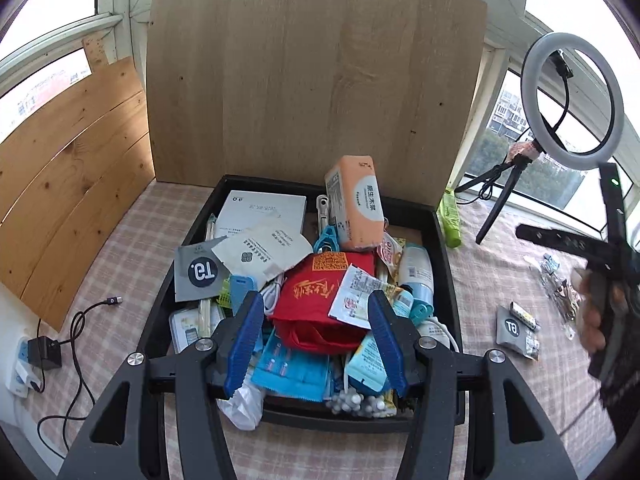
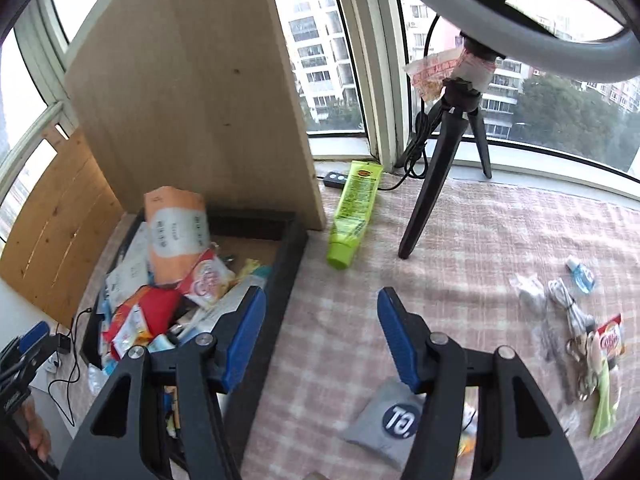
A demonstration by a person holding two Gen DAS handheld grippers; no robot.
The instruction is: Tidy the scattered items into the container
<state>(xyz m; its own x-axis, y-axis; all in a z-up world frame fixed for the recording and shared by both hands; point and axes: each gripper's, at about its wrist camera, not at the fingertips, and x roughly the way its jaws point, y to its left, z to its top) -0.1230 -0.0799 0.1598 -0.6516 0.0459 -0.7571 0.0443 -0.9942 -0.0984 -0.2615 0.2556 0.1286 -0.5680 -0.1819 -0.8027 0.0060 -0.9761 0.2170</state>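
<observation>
Two grippers, left gripper (image 1: 316, 312) and right gripper (image 2: 322, 316), held apart, empty; tray (image 1: 442, 240) heaped; tube (image 2: 354, 212), pouch (image 2: 386, 420) left on checked cloth (image 2: 480, 232).

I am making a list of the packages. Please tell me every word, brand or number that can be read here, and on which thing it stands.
"T9." on the grey sachet in the black tray.
"T9." on the grey sachet on the cloth.
"原生木浆" on the orange tissue pack.
Large gold characters on the red bag: stylised, unreadable.
White booklet, white pouch, green tube: print too small.
</observation>
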